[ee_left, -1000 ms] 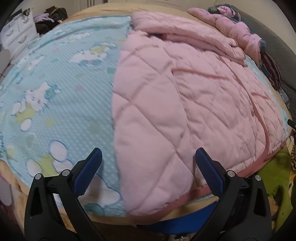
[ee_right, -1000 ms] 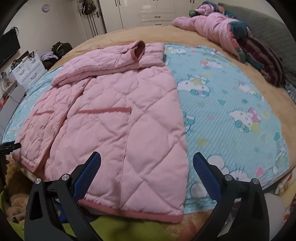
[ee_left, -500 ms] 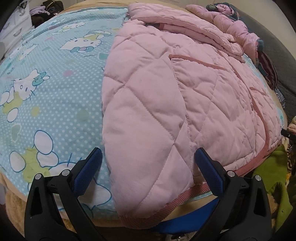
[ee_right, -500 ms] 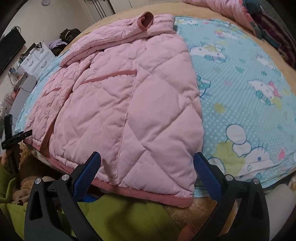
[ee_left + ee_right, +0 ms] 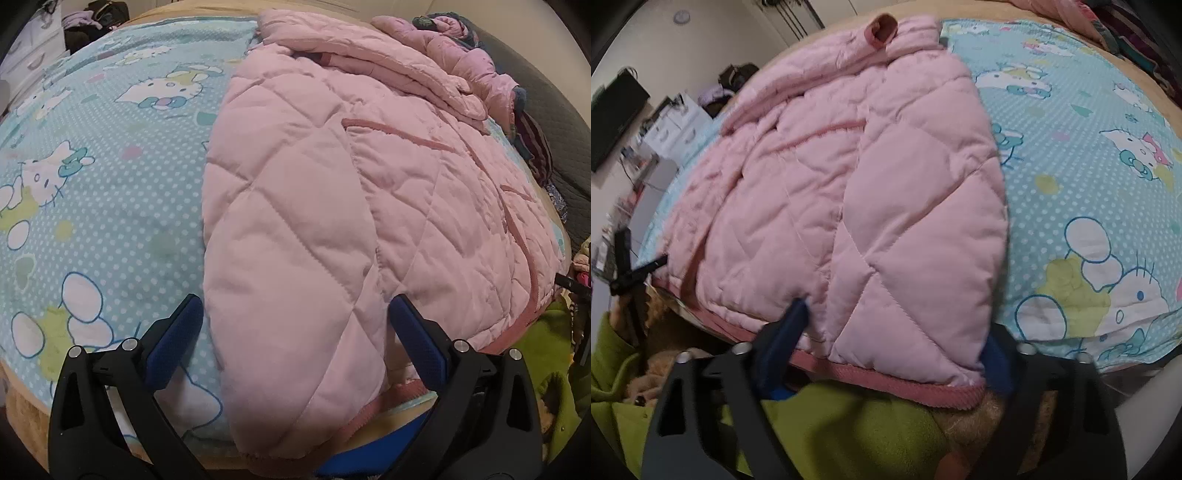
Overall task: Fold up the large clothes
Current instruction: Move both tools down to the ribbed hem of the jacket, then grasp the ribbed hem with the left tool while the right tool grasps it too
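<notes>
A pink quilted jacket (image 5: 332,206) lies flat on the bed, its darker pink hem at the near edge. It also shows in the right wrist view (image 5: 857,192). My left gripper (image 5: 295,314) is open, its blue pads either side of the jacket's near left hem corner. My right gripper (image 5: 901,332) is open, its jaws straddling the near right hem corner, with the fabric between the pads. The left gripper's tip (image 5: 631,273) shows at the jacket's far hem corner in the right wrist view.
A light blue cartoon-cat blanket (image 5: 92,177) covers the bed on both sides of the jacket (image 5: 1089,177). Another pink garment (image 5: 461,62) and dark clothes lie at the head. A green sleeve (image 5: 812,435) and white drawers (image 5: 676,129) are nearby.
Both grippers have moved in toward the jacket's hem. The hem corners now lie between the open jaws. The jacket has not moved.
</notes>
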### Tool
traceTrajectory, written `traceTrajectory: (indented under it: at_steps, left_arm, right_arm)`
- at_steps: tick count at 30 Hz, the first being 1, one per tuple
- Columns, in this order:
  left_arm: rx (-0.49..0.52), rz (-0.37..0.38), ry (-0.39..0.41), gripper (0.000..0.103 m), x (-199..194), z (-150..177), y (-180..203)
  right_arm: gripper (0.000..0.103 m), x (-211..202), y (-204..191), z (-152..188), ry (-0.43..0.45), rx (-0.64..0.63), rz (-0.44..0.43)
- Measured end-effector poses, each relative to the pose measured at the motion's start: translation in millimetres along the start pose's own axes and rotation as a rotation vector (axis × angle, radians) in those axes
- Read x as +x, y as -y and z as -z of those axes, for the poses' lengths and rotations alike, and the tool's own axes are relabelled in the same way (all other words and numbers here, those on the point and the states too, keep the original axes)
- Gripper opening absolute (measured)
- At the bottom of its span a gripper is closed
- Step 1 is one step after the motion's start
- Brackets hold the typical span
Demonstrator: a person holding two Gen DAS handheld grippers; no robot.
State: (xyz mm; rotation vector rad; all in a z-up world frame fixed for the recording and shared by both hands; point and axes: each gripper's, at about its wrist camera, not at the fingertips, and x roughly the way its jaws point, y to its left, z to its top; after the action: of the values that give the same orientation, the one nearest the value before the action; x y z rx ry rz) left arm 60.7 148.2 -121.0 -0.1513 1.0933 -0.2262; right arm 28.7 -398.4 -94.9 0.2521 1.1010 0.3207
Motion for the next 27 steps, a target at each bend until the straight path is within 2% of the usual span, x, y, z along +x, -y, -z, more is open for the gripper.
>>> traceTrajectory:
  at_steps: [1, 3, 4, 6, 9, 12, 18, 22, 27]
  left_arm:
    - [-0.004, 0.013, 0.008, 0.094, -0.5, -0.1, -0.2]
    - [-0.017, 0.049, 0.021, 0.093, -2.8, 1.2, -3.6]
    - [-0.021, 0.065, 0.026, 0.089, -4.5, 1.9, -4.2]
    - [-0.020, 0.090, 0.039, 0.055, -9.4, 3.2, -3.4]
    - [-0.012, 0.110, 0.074, 0.034, -20.5, 4.4, -1.6]
    - [0.017, 0.128, 0.111, 0.022, -32.2, 5.0, 6.7]
    - [0.025, 0.177, 0.162, 0.014, -53.5, 3.8, 10.6]
    - [0.014, 0.220, 0.176, 0.012, -67.0, 1.1, 7.2]
    - [0.012, 0.231, 0.200, 0.012, -84.9, 1.0, 4.8]
  right_arm:
    - [0.053, -4.1, 0.0, 0.2, 0.021, 0.002, -0.001]
    - [0.043, -16.9, 0.1, 1.3, 0.077, 0.008, -0.041]
    - [0.039, -21.0, -1.8, 1.4, 0.101, 0.004, -0.057]
    - [0.034, -28.8, -7.5, 0.2, 0.140, -0.005, -0.074]
    - [0.028, -39.3, -13.5, -2.4, 0.185, -0.005, -0.096]
    - [0.026, -48.5, -15.1, -2.6, 0.217, 0.000, -0.113]
    - [0.023, -66.3, -17.4, 2.8, 0.268, 0.016, -0.151]
    - [0.023, -76.9, -18.1, 4.5, 0.289, 0.024, -0.172]
    - [0.022, -90.4, -21.3, 5.6, 0.317, 0.015, -0.182]
